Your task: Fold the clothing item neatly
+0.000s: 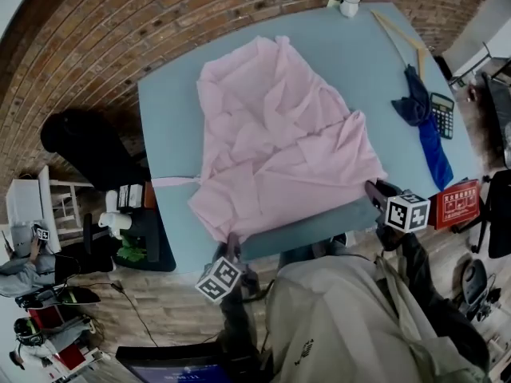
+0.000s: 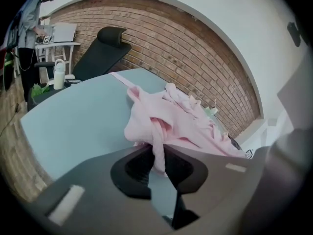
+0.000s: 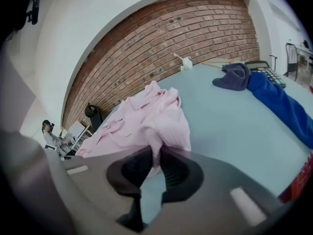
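Note:
A pink garment (image 1: 279, 134) lies spread and wrinkled on the blue-green table (image 1: 172, 118). My left gripper (image 1: 233, 239) is at the garment's near left corner, by the table's front edge. In the left gripper view a pinch of the pink garment (image 2: 181, 121) sits between the jaws of the left gripper (image 2: 157, 153), which are shut on it. My right gripper (image 1: 372, 188) is at the near right corner. In the right gripper view the right gripper (image 3: 155, 156) is likewise shut on a fold of the pink garment (image 3: 146, 116).
Along the table's right side lie a blue cloth (image 1: 423, 126), a calculator (image 1: 441, 114) and a wooden hanger (image 1: 399, 34). A white cup (image 1: 349, 5) stands at the far edge. A red box (image 1: 455, 203) is beside my right gripper. A black chair (image 1: 88, 146) is left of the table.

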Demonstrator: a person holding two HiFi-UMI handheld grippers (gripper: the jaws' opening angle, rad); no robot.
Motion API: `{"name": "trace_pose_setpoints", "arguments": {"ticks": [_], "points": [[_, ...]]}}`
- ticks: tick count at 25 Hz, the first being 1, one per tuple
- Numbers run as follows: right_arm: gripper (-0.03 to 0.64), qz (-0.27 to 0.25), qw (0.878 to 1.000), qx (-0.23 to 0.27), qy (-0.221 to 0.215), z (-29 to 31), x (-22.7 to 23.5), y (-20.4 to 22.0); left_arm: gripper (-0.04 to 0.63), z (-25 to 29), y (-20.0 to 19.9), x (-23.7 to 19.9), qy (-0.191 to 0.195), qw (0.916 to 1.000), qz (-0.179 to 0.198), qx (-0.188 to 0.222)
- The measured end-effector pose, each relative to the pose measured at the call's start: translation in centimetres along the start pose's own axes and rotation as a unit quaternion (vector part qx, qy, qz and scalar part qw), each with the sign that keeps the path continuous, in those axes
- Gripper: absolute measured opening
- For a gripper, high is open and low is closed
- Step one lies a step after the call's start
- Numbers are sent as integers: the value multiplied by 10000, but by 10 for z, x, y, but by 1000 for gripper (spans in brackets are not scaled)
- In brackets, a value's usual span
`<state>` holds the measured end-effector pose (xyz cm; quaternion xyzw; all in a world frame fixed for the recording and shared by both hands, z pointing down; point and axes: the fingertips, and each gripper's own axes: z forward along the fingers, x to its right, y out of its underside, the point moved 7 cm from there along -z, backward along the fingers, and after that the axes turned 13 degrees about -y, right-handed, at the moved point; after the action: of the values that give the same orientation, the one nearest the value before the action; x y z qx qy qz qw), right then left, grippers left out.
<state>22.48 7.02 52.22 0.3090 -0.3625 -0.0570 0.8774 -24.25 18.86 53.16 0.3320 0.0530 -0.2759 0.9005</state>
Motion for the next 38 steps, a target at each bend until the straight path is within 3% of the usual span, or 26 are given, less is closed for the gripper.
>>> {"name": "trace_pose_setpoints", "arguments": {"ticks": [9,16,21,29,33,38], "points": [[52,-145,9991,-210,-327,-75,3,64,58,-70,82,-1,-201,9992,-251,217],[52,-572,9967,-296,-485,-104,2,71,55,-107,102,6,-219,9975,-321,583],[52,-1210,9894,-278,-751,-99,-16,35,54,-113,57,19,41,9934,-321,1098],[52,-1947,9762,44,-954,-58,-47,-74,54,-95,-60,47,486,9828,-36,1780],[51,-2009,9761,181,-812,-20,-55,-123,54,-66,-111,56,555,9811,69,1851],[51,-1684,9829,359,-653,27,-54,-170,52,-19,-162,65,706,9829,-9,1702]]}}
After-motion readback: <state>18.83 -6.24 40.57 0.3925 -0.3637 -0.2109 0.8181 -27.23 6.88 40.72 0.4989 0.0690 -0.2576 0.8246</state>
